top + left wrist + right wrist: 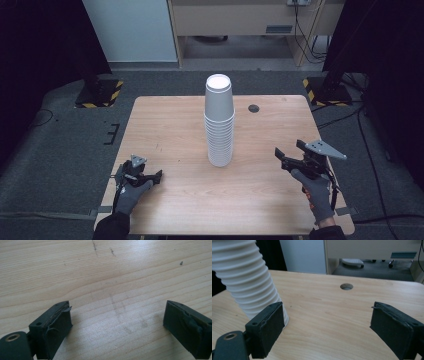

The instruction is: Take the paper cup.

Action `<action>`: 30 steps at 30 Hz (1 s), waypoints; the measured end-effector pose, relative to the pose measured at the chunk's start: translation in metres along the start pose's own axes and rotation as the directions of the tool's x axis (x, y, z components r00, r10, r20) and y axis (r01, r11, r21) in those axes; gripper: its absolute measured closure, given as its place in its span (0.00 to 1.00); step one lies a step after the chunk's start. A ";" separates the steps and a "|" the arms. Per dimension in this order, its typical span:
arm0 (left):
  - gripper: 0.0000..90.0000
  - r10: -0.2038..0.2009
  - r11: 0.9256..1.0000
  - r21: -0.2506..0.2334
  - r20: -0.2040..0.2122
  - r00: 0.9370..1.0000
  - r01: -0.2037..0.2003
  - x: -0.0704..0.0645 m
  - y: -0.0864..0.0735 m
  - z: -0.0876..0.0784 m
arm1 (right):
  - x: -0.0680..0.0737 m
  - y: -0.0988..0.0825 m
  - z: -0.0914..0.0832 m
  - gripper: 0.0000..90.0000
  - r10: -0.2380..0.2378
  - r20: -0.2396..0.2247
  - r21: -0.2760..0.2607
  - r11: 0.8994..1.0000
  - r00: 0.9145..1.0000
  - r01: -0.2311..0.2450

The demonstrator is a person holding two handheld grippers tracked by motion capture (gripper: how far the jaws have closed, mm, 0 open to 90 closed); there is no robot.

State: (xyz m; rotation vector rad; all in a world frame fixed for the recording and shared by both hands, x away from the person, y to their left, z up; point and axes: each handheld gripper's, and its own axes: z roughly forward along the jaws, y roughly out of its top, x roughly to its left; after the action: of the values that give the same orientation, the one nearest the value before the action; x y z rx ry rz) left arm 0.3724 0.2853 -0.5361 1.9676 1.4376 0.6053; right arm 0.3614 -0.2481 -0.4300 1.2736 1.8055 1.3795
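A tall stack of white paper cups (219, 125), turned upside down, stands in the middle of the wooden table (165, 125). My left gripper (151, 177) rests low near the table's front left corner, held by a gloved hand. In the left gripper view its jaws (117, 312) stand wide apart over bare wood, with nothing between them. My right gripper (289, 151) hovers above the table to the right of the stack and is open. In the right gripper view the ribbed cup stack (247, 277) rises just beyond the left jaw, and the gap between the fingertips (327, 315) holds nothing.
A round cable hole (254, 108) (346, 286) lies in the table behind and to the right of the stack. Black stand bases with yellow-black tape (97, 92) (327, 90) sit on the floor past the far corners. A white cabinet (130, 30) stands at the back.
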 end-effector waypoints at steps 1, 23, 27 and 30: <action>0.08 0.000 1.000 0.000 0.000 1.000 0.000 0.000 0.000 0.000 | 0.000 0.002 -0.002 0.13 0.000 -0.003 -0.008 1.000 1.000 0.000; 0.08 0.000 1.000 0.001 0.001 1.000 0.000 0.000 0.000 0.000 | 0.027 0.049 -0.009 0.13 -0.030 -0.088 -0.128 0.992 0.996 0.018; 0.08 0.001 1.000 0.001 0.001 1.000 -0.001 0.000 0.000 0.000 | 0.031 0.057 -0.009 0.13 -0.038 -0.096 -0.140 0.990 0.995 0.024; 0.08 0.001 1.000 0.001 0.002 1.000 -0.001 0.000 0.000 0.000 | 0.034 0.065 -0.010 0.13 -0.039 -0.100 -0.157 0.987 0.994 0.023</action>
State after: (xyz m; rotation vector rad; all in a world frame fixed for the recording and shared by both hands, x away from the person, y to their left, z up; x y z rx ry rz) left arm 0.3725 0.2854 -0.5361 1.9693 1.4360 0.6031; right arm 0.3618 -0.2194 -0.3612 1.1078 1.7386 1.5603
